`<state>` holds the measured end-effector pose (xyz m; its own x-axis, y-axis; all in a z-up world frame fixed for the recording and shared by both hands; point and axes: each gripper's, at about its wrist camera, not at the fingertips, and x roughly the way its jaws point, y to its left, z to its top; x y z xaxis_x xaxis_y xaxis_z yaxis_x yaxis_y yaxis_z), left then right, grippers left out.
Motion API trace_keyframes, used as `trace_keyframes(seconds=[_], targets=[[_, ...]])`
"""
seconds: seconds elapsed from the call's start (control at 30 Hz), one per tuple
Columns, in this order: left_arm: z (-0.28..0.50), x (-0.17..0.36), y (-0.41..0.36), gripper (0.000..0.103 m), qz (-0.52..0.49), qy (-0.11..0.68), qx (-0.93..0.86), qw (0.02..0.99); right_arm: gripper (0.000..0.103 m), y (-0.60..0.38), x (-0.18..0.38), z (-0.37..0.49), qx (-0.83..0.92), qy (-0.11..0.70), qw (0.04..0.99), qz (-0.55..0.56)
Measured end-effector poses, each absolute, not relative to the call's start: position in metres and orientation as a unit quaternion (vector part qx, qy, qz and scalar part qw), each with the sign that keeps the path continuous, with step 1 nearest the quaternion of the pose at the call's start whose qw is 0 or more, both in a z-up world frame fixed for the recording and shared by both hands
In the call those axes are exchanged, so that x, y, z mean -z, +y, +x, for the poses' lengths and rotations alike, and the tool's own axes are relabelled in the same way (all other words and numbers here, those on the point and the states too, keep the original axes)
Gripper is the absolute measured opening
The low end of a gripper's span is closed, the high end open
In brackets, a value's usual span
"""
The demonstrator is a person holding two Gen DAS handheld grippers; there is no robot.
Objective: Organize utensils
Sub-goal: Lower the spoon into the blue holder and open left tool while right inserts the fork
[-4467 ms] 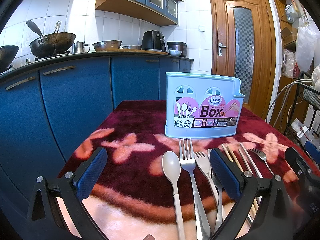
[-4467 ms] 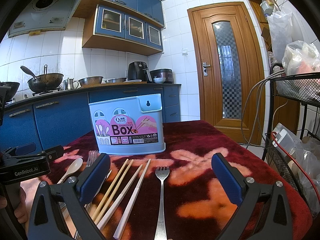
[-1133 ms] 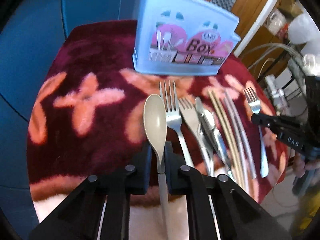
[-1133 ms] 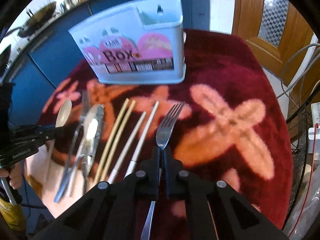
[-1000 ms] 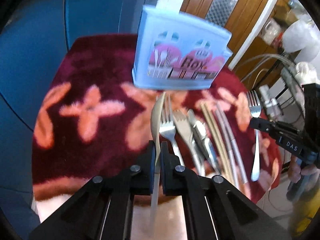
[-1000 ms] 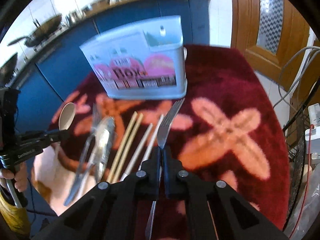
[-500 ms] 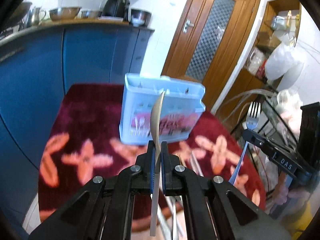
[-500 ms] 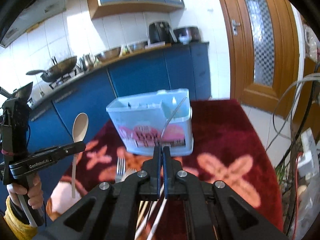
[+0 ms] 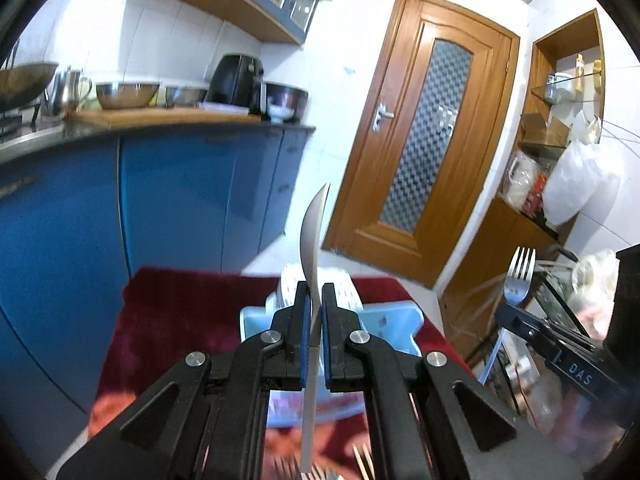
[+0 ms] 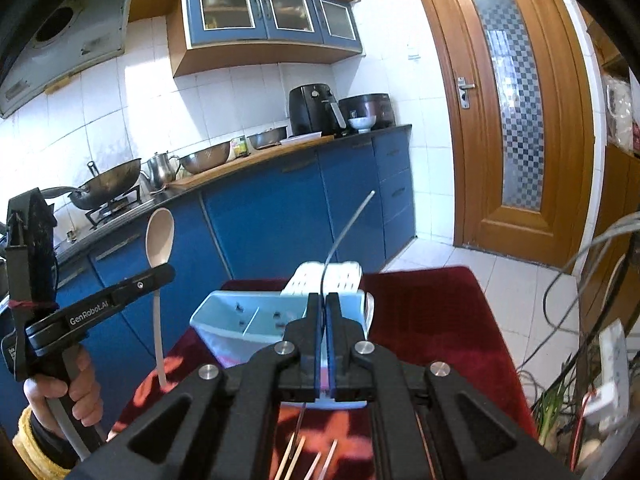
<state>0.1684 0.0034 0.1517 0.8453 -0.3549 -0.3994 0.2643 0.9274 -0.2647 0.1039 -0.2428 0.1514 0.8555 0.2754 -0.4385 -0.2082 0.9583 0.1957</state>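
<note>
My left gripper [image 9: 314, 300] is shut on the handle of a beige spoon [image 9: 313, 232], held upright, bowl up, above the light blue utensil box [image 9: 390, 330]. The spoon [image 10: 159, 240] and left gripper [image 10: 160, 274] also show at the left of the right wrist view. My right gripper [image 10: 323, 300] is shut on a metal fork [image 10: 344, 232], seen edge-on, tines up, above the box [image 10: 240, 316]. The fork's tines [image 9: 519, 276] show at the right of the left wrist view. Both utensils hang in the air over the box's open top.
The box stands on a table with a dark red flowered cloth [image 10: 432, 308]. Chopsticks [image 10: 296, 456] and other cutlery [image 9: 320, 472] lie on the cloth below the grippers. Blue kitchen cabinets [image 9: 80, 216] stand behind, a wooden door [image 10: 516, 112] and a wire rack [image 9: 560, 304] at the right.
Both grippers have risen and moved forward over the box, so I look down into its open top. Spoon and fork stay clamped and upright.
</note>
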Motion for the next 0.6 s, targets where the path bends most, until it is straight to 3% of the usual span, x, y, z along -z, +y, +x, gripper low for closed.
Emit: trace_keyframes(seconds=[0.3,0.6], targets=[[0.216,-0.171,0.002,0.003,-0.102,0.157,0.134,0.973,0.003,-0.228,-0.162,0.149,-0.111,0.204,0.972,0.043],[0.257,-0.128,0.002,0.003,-0.117,0.166,0.103,0.974,0.003,-0.218,-0.125,0.186,-0.089,0.207,0.974,0.020]])
